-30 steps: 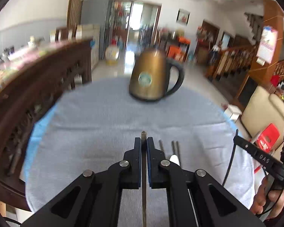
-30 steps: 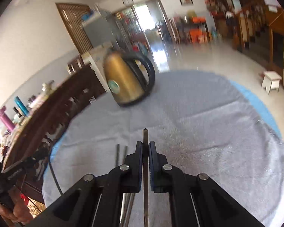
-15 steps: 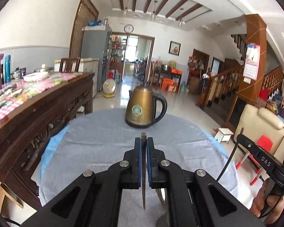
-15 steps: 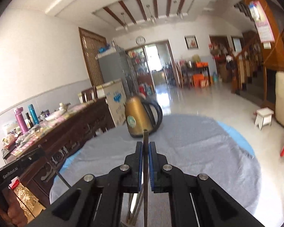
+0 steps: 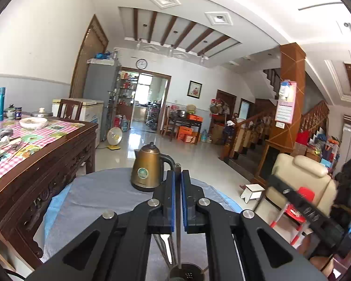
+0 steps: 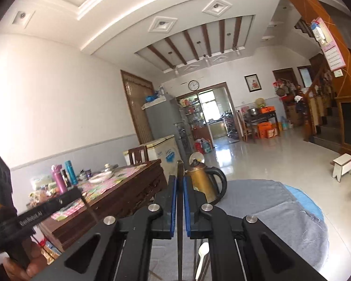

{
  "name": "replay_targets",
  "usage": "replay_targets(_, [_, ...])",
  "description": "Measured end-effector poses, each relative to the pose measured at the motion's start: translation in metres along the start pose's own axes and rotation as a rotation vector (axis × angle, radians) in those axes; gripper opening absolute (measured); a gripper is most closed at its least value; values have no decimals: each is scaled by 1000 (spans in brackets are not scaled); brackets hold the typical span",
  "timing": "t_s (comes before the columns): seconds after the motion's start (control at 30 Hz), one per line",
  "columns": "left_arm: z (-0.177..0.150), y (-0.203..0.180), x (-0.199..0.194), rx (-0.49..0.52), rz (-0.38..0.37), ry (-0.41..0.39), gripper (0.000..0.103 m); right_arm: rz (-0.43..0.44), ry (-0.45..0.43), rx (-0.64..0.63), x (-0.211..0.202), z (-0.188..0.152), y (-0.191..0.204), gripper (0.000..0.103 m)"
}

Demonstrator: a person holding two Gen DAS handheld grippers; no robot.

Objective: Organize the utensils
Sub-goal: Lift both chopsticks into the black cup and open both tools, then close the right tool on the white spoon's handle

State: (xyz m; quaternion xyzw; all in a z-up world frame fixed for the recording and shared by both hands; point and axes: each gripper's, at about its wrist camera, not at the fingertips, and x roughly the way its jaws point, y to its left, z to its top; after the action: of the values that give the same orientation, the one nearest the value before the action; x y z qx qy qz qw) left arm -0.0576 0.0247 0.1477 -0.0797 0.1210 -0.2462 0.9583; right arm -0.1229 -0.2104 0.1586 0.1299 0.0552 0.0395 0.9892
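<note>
My left gripper is shut on a thin dark chopstick that runs down between the blue pads; its lower end reaches a dark perforated utensil holder at the bottom edge. Other utensils lie on the grey cloth below. My right gripper is shut on another thin chopstick, held upright. A white spoon and dark sticks lie on the cloth under it. The left gripper body shows in the right wrist view.
A brass electric kettle stands at the far side of the round table's grey cloth. A dark wooden sideboard with bowls and bottles stands on the left. A cream armchair and red stool are on the right.
Both grippers have tilted up and risen with their chopsticks; the views now show the room and ceiling instead of the tabletop. The utensil holder has come into the left view.
</note>
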Motion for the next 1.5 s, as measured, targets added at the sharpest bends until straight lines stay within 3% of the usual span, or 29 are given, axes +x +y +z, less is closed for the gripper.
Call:
replay_targets(0.13, [-18, -8, 16, 15, -4, 75, 5, 2, 100, -22, 16, -24, 9, 7])
replay_targets(0.33, [-62, 3, 57, -34, -23, 283, 5, -1, 266, -12, 42, -67, -3, 7])
replay_targets(0.43, [-69, 5, 64, -50, -30, 330, 5, 19, 334, 19, 48, -78, -15, 8])
replay_targets(0.5, [-68, 5, 63, -37, -30, 326, 9, 35, 353, 51, 51, -82, -24, 11])
replay_targets(0.57, [-64, 5, 57, -33, -36, 299, 38, 41, 348, 86, 49, -81, -34, 13])
replay_targets(0.63, [-60, 9, 50, -32, -20, 252, 57, 40, 327, 112, 44, -78, -42, 13])
replay_targets(0.7, [-56, 17, 46, -37, -12, 206, 59, 51, 300, 145, 42, -76, -49, 19])
replay_targets(0.77, [-53, 28, 43, -49, 8, 185, 60, 40, 258, 181, 36, -73, -58, 40])
replay_targets(0.83, [-52, 41, 44, -77, 39, 184, 61, 25, 218, 210, 31, -68, -66, 55])
replay_targets(0.93, [-54, 69, 49, -148, 90, 199, 61, -22, 187, 234, 28, -64, -77, 55])
replay_targets(1.13, [-72, 118, 68, -258, 187, 260, 61, -73, 260, 323, 46, -76, -112, 50])
replay_targets(1.27, [-99, 145, 86, -313, 249, 344, 61, -70, 396, 399, 73, -103, -141, 36])
replay_targets(1.5, [-154, 160, 132, -328, 286, 570, 61, 108, 685, 579, 148, -167, -179, 35])
